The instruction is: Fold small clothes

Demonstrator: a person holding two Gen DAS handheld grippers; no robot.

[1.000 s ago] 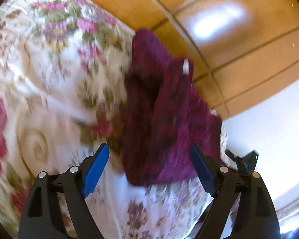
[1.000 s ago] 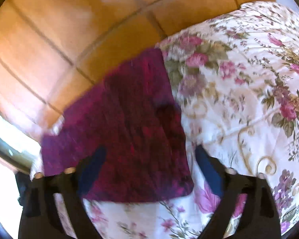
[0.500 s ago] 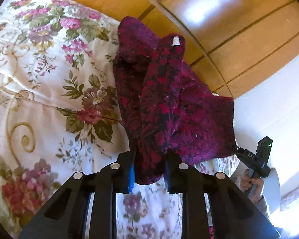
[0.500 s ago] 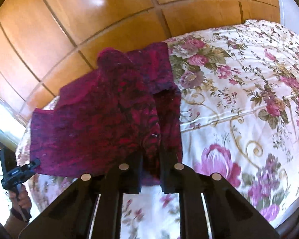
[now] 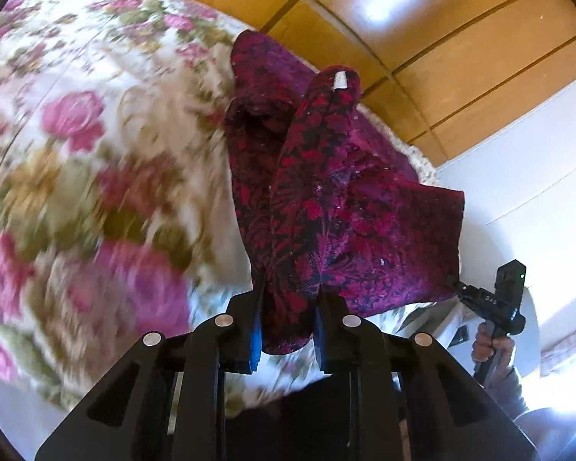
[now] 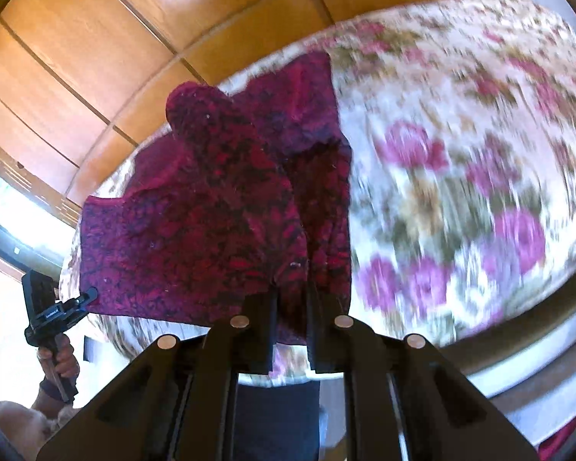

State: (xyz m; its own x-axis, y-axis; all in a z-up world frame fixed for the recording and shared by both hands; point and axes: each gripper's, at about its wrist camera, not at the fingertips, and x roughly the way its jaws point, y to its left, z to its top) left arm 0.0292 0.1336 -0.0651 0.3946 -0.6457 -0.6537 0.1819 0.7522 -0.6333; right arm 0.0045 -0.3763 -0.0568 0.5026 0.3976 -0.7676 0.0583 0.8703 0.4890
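A dark red and magenta patterned garment (image 5: 326, 199) hangs stretched between both grippers over a floral bedspread (image 5: 96, 153). My left gripper (image 5: 288, 307) is shut on one near corner of the garment. My right gripper (image 6: 292, 303) is shut on the other near corner of the garment (image 6: 211, 207). The far end of the cloth rests on the bedspread (image 6: 460, 134). A small white label (image 5: 340, 78) shows at the top of a raised fold. Each view shows the other gripper at the garment's far corner: the right one in the left wrist view (image 5: 455, 284), the left one in the right wrist view (image 6: 92, 294).
Brown wooden panelling (image 5: 422, 19) runs behind the bed, also in the right wrist view (image 6: 96, 19). A white wall (image 5: 537, 153) stands at the right. The bed's near edge lies just under the grippers. The bedspread is blurred by motion.
Both grippers went from open to shut on the garment's near corners a second ago. Since then they have lifted the near edge up off the bedspread.
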